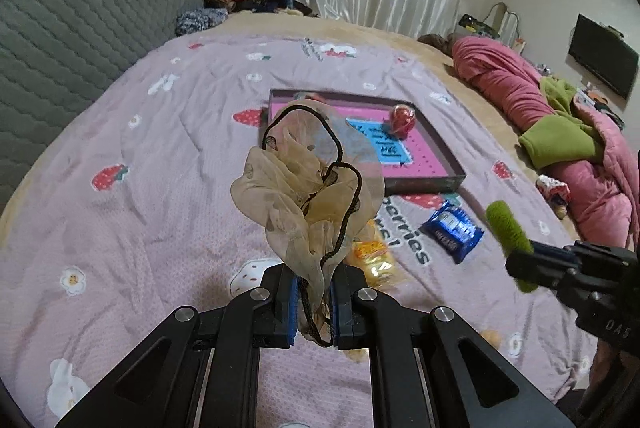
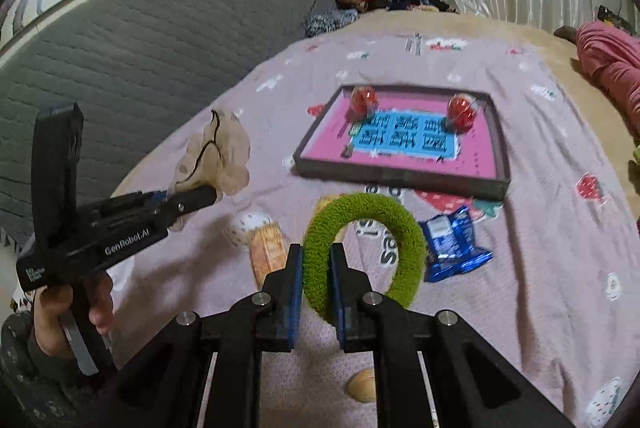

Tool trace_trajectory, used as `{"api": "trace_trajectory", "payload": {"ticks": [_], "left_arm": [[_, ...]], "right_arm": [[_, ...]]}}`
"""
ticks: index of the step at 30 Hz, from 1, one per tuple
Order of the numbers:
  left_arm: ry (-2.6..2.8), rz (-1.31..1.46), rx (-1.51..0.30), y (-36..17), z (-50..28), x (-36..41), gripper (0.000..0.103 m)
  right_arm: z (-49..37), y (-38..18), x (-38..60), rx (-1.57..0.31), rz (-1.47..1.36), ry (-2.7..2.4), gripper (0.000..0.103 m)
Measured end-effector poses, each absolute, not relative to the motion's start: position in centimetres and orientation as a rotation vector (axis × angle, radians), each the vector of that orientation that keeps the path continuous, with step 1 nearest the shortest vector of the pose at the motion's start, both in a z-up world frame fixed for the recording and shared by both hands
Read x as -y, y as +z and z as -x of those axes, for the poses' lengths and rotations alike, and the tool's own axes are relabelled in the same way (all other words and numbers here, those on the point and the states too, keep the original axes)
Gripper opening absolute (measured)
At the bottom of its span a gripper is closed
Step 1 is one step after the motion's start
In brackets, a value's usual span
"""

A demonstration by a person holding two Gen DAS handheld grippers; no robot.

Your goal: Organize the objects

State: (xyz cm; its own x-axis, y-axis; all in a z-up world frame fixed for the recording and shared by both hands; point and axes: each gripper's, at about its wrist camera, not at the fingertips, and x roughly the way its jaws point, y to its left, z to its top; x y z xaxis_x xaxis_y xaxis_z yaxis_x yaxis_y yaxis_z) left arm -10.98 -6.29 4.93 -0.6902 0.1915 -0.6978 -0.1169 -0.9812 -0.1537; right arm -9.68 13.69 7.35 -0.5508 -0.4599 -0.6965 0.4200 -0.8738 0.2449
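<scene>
Left hand-held gripper (image 1: 314, 304) clamps scrunchie (image 1: 304, 188); right (image 2: 316, 292) clamps green ring (image 2: 362, 252) (hoop unseen leftward).

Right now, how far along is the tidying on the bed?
Done: two red balls already sit in the pink tray. In hand: left gripper clamps a beige scrunchie, right gripper a green scrunchie. Left on the blanket: blue snack packet, orange packet.
</scene>
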Motion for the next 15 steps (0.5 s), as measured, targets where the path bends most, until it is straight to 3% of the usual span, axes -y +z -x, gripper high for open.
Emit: {"api": "trace_trajectory", "payload": {"ticks": [15], "left_arm": [[2.786, 1.04, 0.084, 12.1, 10.4, 3.7, 0.012]], "right_arm": [[9.7, 14.7, -15.8, 0.048, -0.955, -2.475, 0.013]]}}
